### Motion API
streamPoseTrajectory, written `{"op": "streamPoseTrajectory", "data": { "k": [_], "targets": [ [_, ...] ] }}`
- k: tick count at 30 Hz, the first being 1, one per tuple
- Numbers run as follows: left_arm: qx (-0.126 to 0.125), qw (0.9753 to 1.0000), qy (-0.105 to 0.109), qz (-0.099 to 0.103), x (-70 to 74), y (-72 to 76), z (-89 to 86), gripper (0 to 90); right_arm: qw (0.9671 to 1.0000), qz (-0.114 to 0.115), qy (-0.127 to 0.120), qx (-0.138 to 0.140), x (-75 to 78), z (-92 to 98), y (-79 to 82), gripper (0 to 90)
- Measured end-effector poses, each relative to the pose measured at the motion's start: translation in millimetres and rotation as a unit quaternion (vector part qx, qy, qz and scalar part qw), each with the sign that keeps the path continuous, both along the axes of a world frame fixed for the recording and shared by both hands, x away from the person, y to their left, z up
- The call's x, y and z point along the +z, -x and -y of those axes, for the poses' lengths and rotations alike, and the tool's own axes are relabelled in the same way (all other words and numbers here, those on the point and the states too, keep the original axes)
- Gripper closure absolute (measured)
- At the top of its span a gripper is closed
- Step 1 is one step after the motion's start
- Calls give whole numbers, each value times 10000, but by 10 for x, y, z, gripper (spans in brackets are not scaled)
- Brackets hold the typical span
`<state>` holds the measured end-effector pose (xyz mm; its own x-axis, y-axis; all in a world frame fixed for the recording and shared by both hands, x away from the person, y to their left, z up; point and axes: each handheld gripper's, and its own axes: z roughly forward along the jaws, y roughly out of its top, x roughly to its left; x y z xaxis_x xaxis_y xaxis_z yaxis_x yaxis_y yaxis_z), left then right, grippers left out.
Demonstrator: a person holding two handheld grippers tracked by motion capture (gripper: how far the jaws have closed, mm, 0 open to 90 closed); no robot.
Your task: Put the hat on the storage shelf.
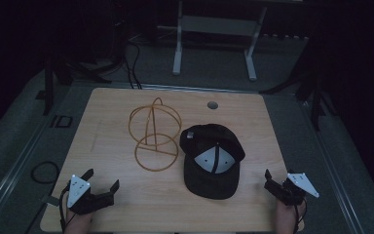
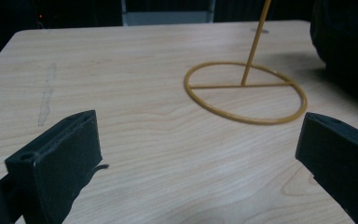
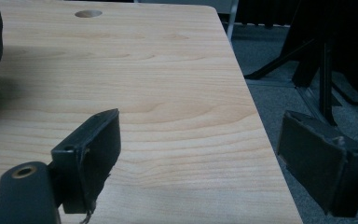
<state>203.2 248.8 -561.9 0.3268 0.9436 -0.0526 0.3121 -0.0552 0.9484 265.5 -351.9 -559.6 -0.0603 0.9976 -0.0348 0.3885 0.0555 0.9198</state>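
On the light wooden tabletop, two things lie between the hands: a black fabric baseball cap with a grey inner panel, lying upside down right of centre, and a yellow wire hat stand with a round base ring and a hooped globe top, standing just left of the cap. The cap's crown edge appears to touch or nearly touch the base ring; the high view does not settle which.

The left claw rests at the near left corner, jaws wide apart and empty. In the left gripper view the left claw faces the base ring, with the stand's upright rod rising behind it. The right claw sits at the near right edge, also spread wide and empty; in the right gripper view the right claw has one jaw past the tabletop edge, over the floor.

Probable hazards:

1. The wire stand looks light. A claw brushing a hoop or the rod could tip or slide it.
2. Soft cap fabric may fold or slip if pinched at the crown; the stiff brim looks like the firmer hold.
3. The cap lies close to the base ring, so dragging it could catch the wire and shift the stand.
4. Room lighting is dim, and black fabric against black jaws makes contact hard to judge.
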Motion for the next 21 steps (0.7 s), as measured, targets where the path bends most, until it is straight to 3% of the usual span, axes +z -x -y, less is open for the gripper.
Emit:
{"op": "streamPoseTrajectory", "data": {
  "k": [4,5,6,11,15,18,19,20,21],
  "targets": [
    [9,9996,-269,-58,-16,-3,38,3,9998,-88,54,143,13,-1,-15,134],
    [9,9996,-269,-58,-16,-3,38,3,9998,-88,54,143,13,-1,-15,134],
    [-17,9997,-258,-53,-18,-4,37,3,9994,-88,214,268,42,-26,-9,134],
    [69,9997,-215,-65,-13,-7,20,3,9986,-179,94,483,131,-64,-23,133],
    [213,9994,-191,-205,-23,-22,4,4,9974,-170,-22,703,319,-117,-27,132],
    [239,9991,-139,-314,-28,-27,-6,4,9970,-121,25,770,426,-158,-18,128],
    [256,9990,-103,-339,-27,-28,-4,4,9955,-65,81,945,538,-206,-14,126],
    [239,9979,-22,-598,3,-39,2,4,9945,-46,116,1044,593,-234,-16,125],
    [239,9979,-22,-598,3,-39,2,4,9933,-11,140,1146,644,-259,-20,124]
  ]
}}
